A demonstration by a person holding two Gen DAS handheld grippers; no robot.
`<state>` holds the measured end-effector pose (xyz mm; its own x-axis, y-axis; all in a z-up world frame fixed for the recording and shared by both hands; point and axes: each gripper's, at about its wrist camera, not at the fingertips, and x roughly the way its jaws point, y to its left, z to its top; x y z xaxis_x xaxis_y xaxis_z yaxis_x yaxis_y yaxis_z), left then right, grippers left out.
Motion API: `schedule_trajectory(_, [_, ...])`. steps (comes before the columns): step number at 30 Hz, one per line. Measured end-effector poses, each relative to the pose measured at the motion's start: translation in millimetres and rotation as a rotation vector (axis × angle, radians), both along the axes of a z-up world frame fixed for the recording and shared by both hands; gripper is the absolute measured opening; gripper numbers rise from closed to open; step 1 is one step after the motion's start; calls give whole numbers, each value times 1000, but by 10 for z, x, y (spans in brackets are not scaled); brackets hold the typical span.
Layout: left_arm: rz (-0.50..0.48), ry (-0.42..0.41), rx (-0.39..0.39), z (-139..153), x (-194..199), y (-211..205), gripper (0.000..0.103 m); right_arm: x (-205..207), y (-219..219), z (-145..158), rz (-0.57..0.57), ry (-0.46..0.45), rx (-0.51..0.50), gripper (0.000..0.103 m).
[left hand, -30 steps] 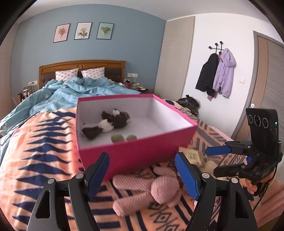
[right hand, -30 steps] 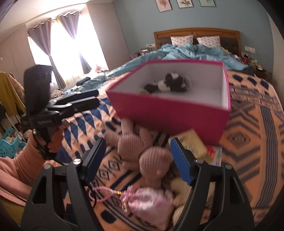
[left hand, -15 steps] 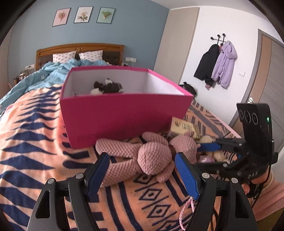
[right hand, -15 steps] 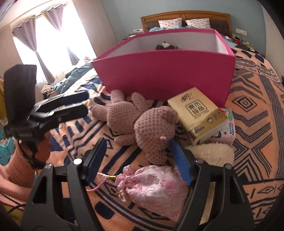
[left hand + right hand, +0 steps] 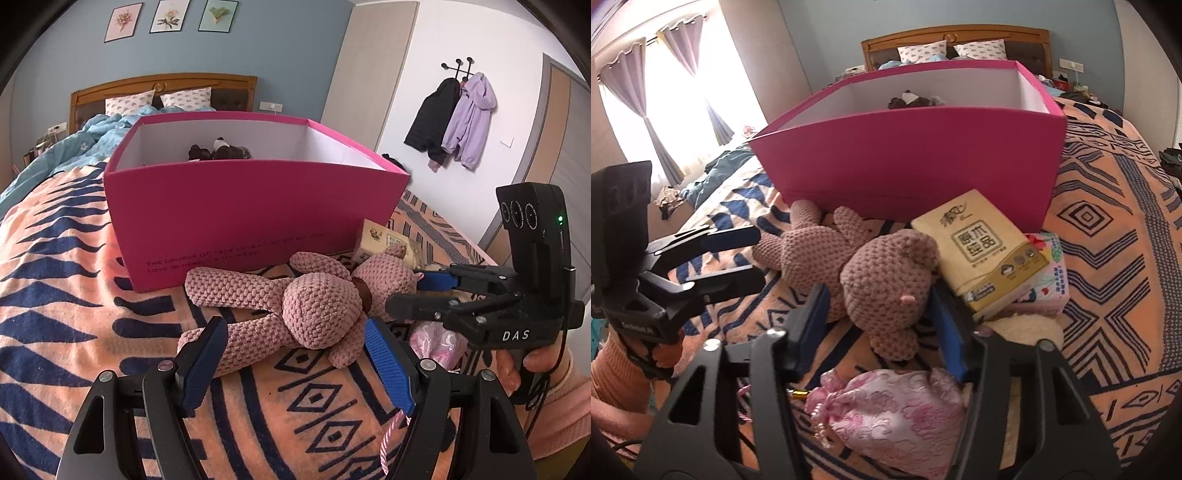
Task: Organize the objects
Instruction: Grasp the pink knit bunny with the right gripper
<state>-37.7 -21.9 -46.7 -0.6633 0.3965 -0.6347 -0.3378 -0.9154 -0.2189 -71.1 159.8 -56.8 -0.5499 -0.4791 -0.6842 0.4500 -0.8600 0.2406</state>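
Observation:
A pink knitted bear (image 5: 295, 306) lies on the patterned bedspread in front of a pink box (image 5: 255, 206). My left gripper (image 5: 295, 354) is open, its fingers on either side of the bear's body and leg. My right gripper (image 5: 882, 314) is open around the bear's head (image 5: 886, 273); it also shows in the left wrist view (image 5: 428, 291). The box (image 5: 916, 162) holds a dark plush toy (image 5: 221, 151). A yellow tissue pack (image 5: 979, 251) leans on a floral pack (image 5: 1049, 280) beside the bear. A pink satin pouch (image 5: 897, 417) lies under the right gripper.
The orange and navy bedspread (image 5: 55, 288) covers the bed. A blue duvet (image 5: 74, 144) and pillows lie behind the box by the headboard. Jackets (image 5: 454, 118) hang on the right wall. A cream fluffy item (image 5: 1027, 328) lies beside the pouch.
Both grippers have dropped and moved in toward the bear. The left fingers now flank its body, the right fingers flank its head. Both stay open.

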Motion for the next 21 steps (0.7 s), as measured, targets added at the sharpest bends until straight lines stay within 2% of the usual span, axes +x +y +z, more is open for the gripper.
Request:
schedule_trajectory(1, [-2,-3,-4,-7,-9,11,78,-7,6,-3,-4,1,4,50])
schedule_trajectory(7, [-26,-20,-3,-40,-58,74,78,-31,57,-8,-6,3,-6,46])
schedule_trajectory(11, [-27,-43,-18,-66,-89,106,77,-42,136,-5,2,-18,-61,45])
schedule_trajectory(14, [-42,-64,5,-82,-102,102,76,-44,223,12,30,-49,-152,44])
schedule_trajectory(16, [-56,-71,19,-87,-95,105,75,-36,242,22,42,-59,-175,43])
schedule_trajectory(18, [-70,-80,32,-97,-90,119,71,-31,223,14,48,-64,-159,44])
schedule_trajectory(21, [-75,-85,25,-120,-82,156,70,-25,182,2,34,-57,-132,48])
